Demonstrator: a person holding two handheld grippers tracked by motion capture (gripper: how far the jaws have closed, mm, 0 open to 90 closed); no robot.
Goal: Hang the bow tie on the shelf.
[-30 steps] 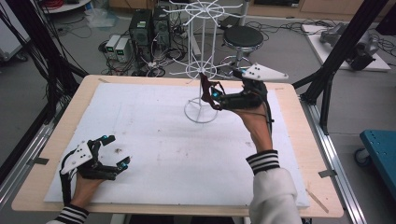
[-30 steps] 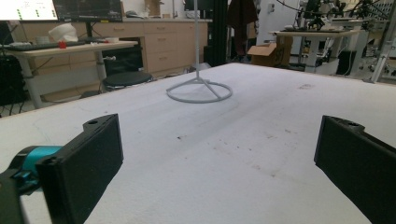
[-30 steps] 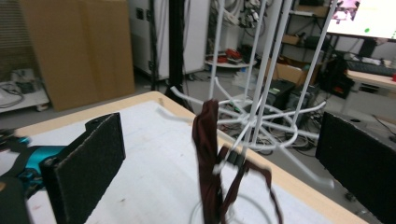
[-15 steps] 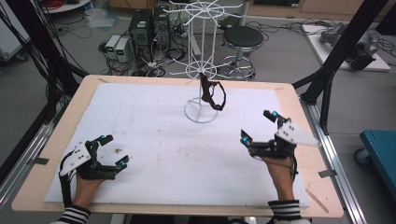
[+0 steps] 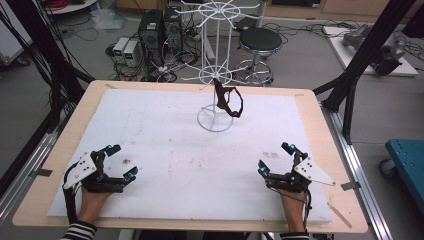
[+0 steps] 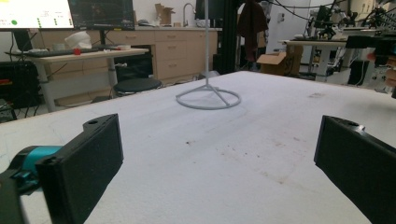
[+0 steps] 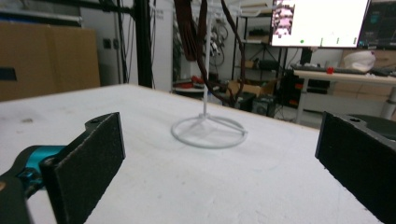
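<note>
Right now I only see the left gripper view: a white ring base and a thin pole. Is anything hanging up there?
Observer: Yes, a dark strap hangs from the lower hook wheel of the stand.
Operator: Is anything gripping it?
Observer: No. The right gripper sits open on the table's near right side, well apart from the strap.

Strap [image 7: 201, 42] top — cut off by upper edge.
</note>
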